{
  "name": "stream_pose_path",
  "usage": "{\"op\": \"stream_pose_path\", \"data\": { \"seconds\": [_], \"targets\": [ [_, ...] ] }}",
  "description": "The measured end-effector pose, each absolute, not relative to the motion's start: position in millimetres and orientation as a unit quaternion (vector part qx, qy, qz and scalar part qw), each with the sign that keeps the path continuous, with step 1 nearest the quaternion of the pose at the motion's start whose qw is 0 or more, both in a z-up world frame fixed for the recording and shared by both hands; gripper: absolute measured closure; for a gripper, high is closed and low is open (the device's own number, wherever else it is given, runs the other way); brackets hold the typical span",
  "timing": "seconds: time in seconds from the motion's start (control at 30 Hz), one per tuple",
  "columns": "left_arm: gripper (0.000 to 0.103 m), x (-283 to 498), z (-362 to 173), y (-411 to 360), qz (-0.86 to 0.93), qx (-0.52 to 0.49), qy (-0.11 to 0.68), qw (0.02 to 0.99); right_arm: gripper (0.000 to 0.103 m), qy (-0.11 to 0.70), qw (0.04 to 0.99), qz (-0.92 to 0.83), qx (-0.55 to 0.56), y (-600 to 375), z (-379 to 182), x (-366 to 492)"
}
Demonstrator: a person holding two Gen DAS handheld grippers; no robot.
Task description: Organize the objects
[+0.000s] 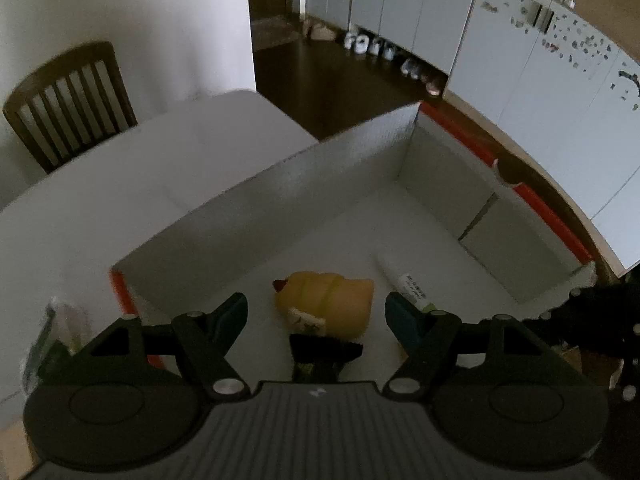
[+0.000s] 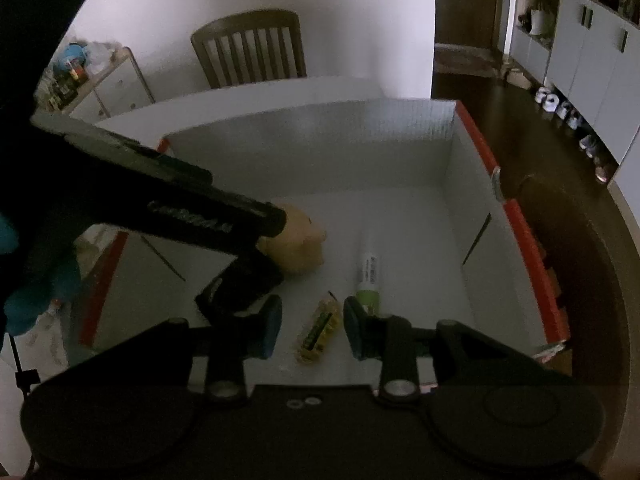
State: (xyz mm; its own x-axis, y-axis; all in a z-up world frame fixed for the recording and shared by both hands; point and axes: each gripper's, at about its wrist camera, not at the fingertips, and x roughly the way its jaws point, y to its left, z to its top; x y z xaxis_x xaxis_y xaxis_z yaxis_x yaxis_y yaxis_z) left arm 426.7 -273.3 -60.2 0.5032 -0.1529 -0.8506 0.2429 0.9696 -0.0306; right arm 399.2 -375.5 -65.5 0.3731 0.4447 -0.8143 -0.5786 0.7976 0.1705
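A white box with an orange rim [image 1: 320, 184] [image 2: 320, 140] stands open on the table. On its floor lie a yellow plush toy [image 1: 328, 300] [image 2: 304, 248], a white tube with a green end [image 1: 404, 280] [image 2: 368, 276] and a small yellow packet [image 2: 318, 332]. My left gripper [image 1: 316, 308] hangs open above the plush, its fingers wide on either side and clear of it. My right gripper [image 2: 312, 320] is open a little, with the packet lying on the floor between its fingertips and a gap on each side. The left tool's black housing [image 2: 180, 208] hides part of the plush.
A wooden chair [image 1: 68, 96] [image 2: 248, 52] stands at the far side of the white table [image 1: 160, 160]. A cluttered shelf cart [image 2: 92, 76] is at the left. White cabinets [image 1: 520, 60] and a row of shoes [image 1: 368, 44] line the dark floor to the right.
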Motion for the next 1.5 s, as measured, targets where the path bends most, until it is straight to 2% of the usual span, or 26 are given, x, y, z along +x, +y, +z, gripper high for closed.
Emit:
{"op": "stream_pose_path", "data": {
  "seconds": [0.53,0.93,1.2,1.27,1.33,1.5],
  "targets": [
    [0.028,340.7,-9.9,-244.9,-0.135,0.031,0.395,0.908,0.062,0.425,0.844,0.322,-0.057,-369.4,-25.8,368.2],
    [0.018,267.0,8.3,-174.3,-0.127,0.02,0.347,0.929,0.044,0.405,0.852,0.33,-0.045,-326.0,-10.4,305.9],
    [0.015,229.2,13.9,-123.6,-0.122,0.003,0.331,0.936,0.022,0.384,0.861,0.329,-0.048,-288.9,-3.2,264.0],
    [0.006,222.3,13.8,-111.1,-0.121,-0.006,0.331,0.936,0.019,0.38,0.863,0.329,-0.05,-277.9,-2.2,253.8],
    [0.001,214.4,13.4,-98.5,-0.118,-0.013,0.325,0.938,0.018,0.376,0.865,0.328,-0.052,-268.0,-1.5,244.9],
    [0.0,198.6,10.9,-68.0,-0.115,-0.022,0.313,0.942,0.017,0.378,0.867,0.322,-0.051,-246.7,-1.2,228.4]
  ]
}}
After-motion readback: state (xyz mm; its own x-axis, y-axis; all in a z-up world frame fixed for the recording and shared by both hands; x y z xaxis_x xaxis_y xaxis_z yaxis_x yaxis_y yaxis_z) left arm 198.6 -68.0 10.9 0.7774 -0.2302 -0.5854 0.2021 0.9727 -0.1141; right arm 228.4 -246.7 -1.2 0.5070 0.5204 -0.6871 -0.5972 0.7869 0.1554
